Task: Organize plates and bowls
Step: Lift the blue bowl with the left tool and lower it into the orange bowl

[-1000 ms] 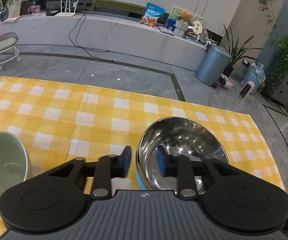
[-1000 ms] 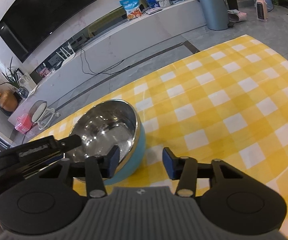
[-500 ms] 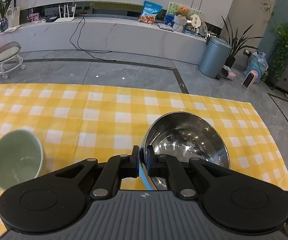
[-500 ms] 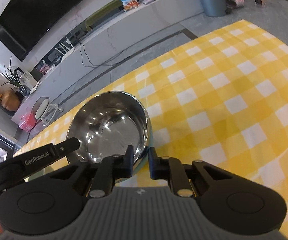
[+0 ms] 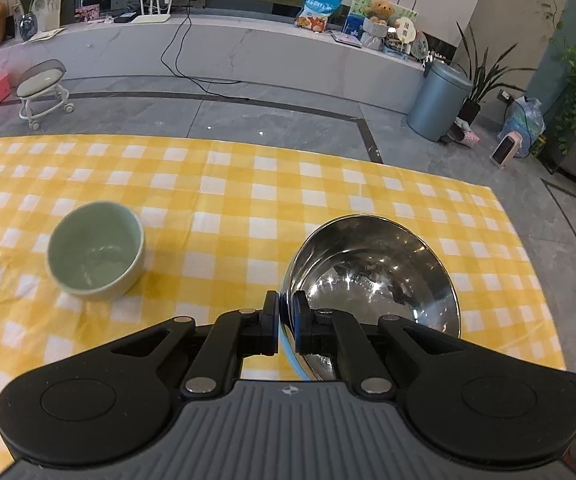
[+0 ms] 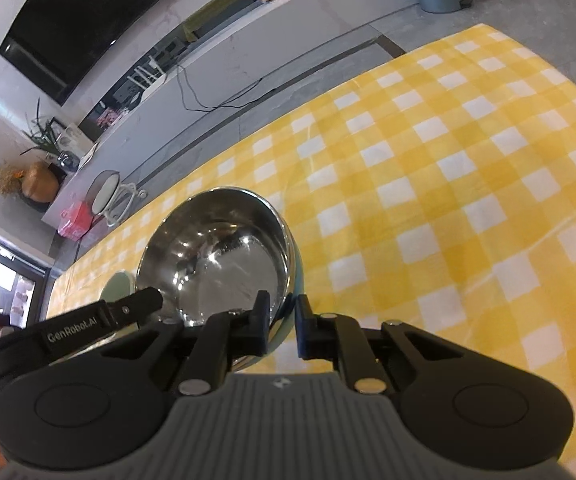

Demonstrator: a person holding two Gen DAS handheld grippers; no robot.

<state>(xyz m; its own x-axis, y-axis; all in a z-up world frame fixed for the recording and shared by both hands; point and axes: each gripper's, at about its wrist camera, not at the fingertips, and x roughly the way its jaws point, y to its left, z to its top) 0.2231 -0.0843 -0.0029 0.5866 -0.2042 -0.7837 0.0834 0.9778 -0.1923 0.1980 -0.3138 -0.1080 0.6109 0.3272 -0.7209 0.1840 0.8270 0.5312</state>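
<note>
A steel bowl with a light blue outside (image 5: 372,272) is lifted above the yellow checked tablecloth (image 5: 224,184). My left gripper (image 5: 286,322) is shut on its near left rim. My right gripper (image 6: 282,322) is shut on its near right rim; the bowl shows in the right wrist view (image 6: 224,256) too. A pale green ceramic bowl (image 5: 96,250) stands upright on the cloth to the left. In the right wrist view only a sliver of it (image 6: 117,290) shows behind the steel bowl.
The table's far edge (image 5: 248,142) and right edge (image 5: 528,256) drop to a grey tiled floor. A grey bin (image 5: 438,100), a small stool (image 5: 44,92) and a long white counter (image 5: 224,44) stand beyond the table.
Both grippers closed on the steel bowl's rim and raised it off the cloth. The green bowl now appears farther away and more to the right in the left wrist view.
</note>
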